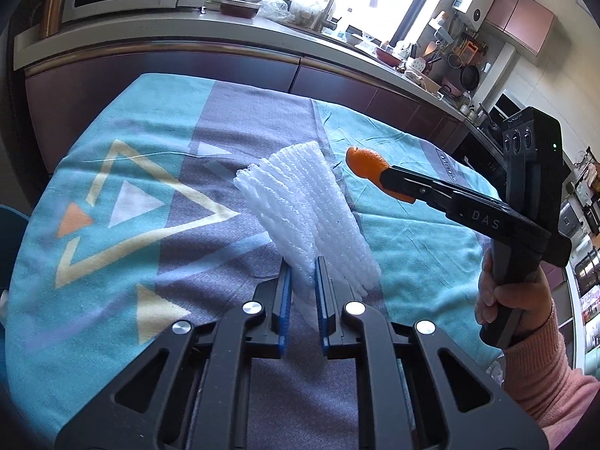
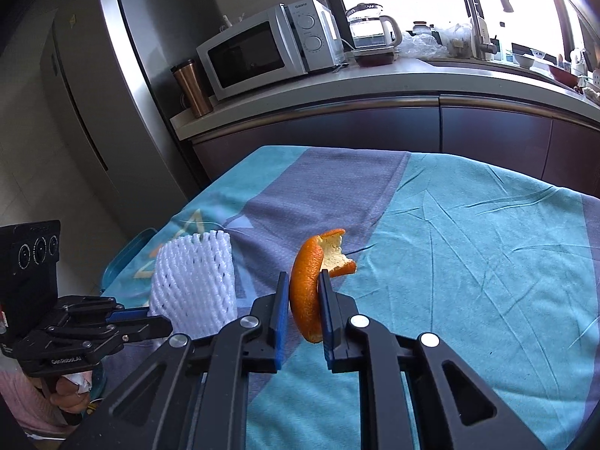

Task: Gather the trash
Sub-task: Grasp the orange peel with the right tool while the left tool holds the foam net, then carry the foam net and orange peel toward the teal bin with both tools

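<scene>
My left gripper (image 1: pixel 303 268) is shut on a white foam fruit net (image 1: pixel 305 208), which sticks up and away from its blue pads above the table. In the right wrist view the same foam net (image 2: pixel 195 285) hangs from the left gripper (image 2: pixel 144 318) at the lower left. My right gripper (image 2: pixel 304 281) is shut on a curled piece of orange peel (image 2: pixel 305 288), lifted off the cloth. From the left wrist view the orange peel (image 1: pixel 365 163) shows at the tip of the right gripper (image 1: pixel 390 183), which a hand (image 1: pixel 506 296) in a pink sleeve holds.
The table wears a teal and grey patterned cloth (image 2: pixel 468 262). Behind it runs a kitchen counter (image 2: pixel 375 82) with a microwave (image 2: pixel 270 48), a copper tumbler (image 2: pixel 193 88), a glass kettle (image 2: pixel 369 26) and a sink tap (image 2: pixel 482 7). A fridge (image 2: pixel 93 93) stands at the left.
</scene>
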Available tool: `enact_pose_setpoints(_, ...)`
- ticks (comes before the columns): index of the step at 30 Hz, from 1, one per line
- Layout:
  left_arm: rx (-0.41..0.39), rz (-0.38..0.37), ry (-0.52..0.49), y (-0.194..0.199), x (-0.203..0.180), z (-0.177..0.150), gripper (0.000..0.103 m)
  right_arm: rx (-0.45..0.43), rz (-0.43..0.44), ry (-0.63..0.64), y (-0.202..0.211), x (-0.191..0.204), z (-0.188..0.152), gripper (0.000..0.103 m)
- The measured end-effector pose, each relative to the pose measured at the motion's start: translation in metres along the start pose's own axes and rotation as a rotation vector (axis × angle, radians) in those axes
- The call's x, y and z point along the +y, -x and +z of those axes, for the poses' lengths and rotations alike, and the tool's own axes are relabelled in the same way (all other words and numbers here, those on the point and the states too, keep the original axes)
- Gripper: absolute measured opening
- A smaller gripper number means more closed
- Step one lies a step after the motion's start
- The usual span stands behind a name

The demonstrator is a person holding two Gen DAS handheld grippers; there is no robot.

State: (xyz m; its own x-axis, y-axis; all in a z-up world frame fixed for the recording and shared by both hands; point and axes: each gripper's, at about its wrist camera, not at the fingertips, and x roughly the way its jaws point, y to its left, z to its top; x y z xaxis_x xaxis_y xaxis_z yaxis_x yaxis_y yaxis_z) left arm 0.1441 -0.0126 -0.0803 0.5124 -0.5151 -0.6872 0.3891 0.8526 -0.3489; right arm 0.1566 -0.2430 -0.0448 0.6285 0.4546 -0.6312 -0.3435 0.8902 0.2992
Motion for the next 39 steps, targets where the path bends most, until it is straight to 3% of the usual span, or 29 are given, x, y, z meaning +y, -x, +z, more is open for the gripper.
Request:
enact_pose_setpoints(25,-0.064,0.062,0.009,0.057,0.025,-0.028,0.012,-0.052,0.082,0.004,0.021,0.064,-0.037,0.014)
enact_pose_setpoints(39,-0.077,0.087,0.008,0.073,0.03,-0.038,0.012,-0.062,0.115,-0.007,0.023,0.08,-0.048,0.014)
